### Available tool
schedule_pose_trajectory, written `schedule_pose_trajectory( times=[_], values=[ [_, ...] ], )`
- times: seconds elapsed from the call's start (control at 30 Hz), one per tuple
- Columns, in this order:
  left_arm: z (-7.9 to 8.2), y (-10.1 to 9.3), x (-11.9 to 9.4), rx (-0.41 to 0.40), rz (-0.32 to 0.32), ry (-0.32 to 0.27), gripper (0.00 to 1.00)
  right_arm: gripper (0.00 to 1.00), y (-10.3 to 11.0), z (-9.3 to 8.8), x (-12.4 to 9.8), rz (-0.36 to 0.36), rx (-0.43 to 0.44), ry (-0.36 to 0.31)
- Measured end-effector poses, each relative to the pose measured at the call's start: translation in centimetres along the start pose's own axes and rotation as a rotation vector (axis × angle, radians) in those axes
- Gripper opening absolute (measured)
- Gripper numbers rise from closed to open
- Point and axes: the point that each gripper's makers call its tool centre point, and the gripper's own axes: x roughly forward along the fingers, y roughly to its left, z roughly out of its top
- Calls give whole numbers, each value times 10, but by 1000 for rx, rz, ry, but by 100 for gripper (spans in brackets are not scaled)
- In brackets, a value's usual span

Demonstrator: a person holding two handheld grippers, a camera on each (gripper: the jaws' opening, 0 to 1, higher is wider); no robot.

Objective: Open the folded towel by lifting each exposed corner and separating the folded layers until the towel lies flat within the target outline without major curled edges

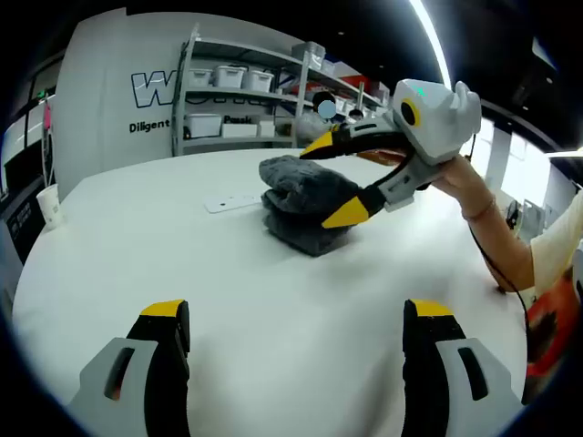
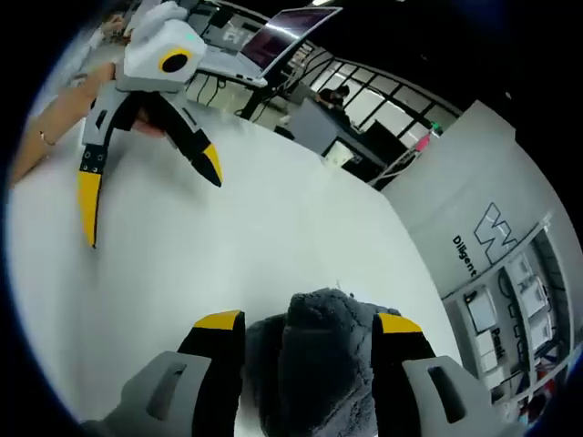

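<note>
A grey fluffy towel (image 1: 305,202) lies folded in a thick stack on the white table (image 1: 182,255), past the middle. My right gripper (image 1: 332,180) comes in from the right with a hand (image 1: 465,187) holding it. Its yellow-tipped jaws stand open, one above and one in front of the towel's top layer. In the right gripper view the towel (image 2: 319,364) bulges up between the spread jaws of my right gripper (image 2: 308,322). My left gripper (image 1: 296,314) is open and holds nothing, well short of the towel over bare table. From the right gripper view, that left gripper (image 2: 150,189) hangs open at upper left.
A small white card (image 1: 230,202) lies on the table just left of the towel. A paper cup (image 1: 50,205) stands at the table's far left edge. Metal shelves with bins (image 1: 232,91) rise behind the table. A laptop (image 2: 273,41) sits beyond the table.
</note>
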Motion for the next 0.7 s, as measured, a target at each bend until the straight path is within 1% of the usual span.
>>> schedule_pose_trajectory(
  times=[0.1,0.13,0.23,0.27,0.33,0.37,0.4,0.43,0.5,0.53,0.57,0.6,0.63,0.7],
  values=[
    [0,-1,-1,1,-1,-3,95,49,2,-8,7,-19,-7,31],
    [1,-2,0,2,-2,-2,95,49,3,-12,8,-17,-7,45],
    [-1,-1,0,3,-3,3,95,49,5,-16,11,-9,-7,56],
    [-1,-1,0,1,-2,3,95,47,5,-16,12,-12,-4,53],
    [-2,0,0,-1,1,6,95,38,-1,-16,13,-34,2,43],
    [-3,-1,0,-1,2,8,95,34,-3,-17,11,-51,3,37],
    [-3,-1,0,0,3,9,95,26,-6,-18,10,-64,3,32],
    [-3,-1,0,0,3,10,95,22,-7,-18,11,-68,5,30],
    [-3,-2,1,-1,1,8,95,18,-7,-19,11,-60,48,8],
    [-2,-1,1,-2,0,8,95,17,-8,-19,10,-59,55,0],
    [-2,-1,1,-3,0,8,95,16,-9,-19,10,-61,63,-3],
    [-3,-1,1,-2,1,10,95,15,-12,-18,9,-75,96,-13],
    [-3,-1,1,-1,4,12,94,14,-13,-18,6,-77,111,-19],
    [-4,0,1,-2,6,13,94,13,-15,-16,4,-77,116,-31]
  ],
)
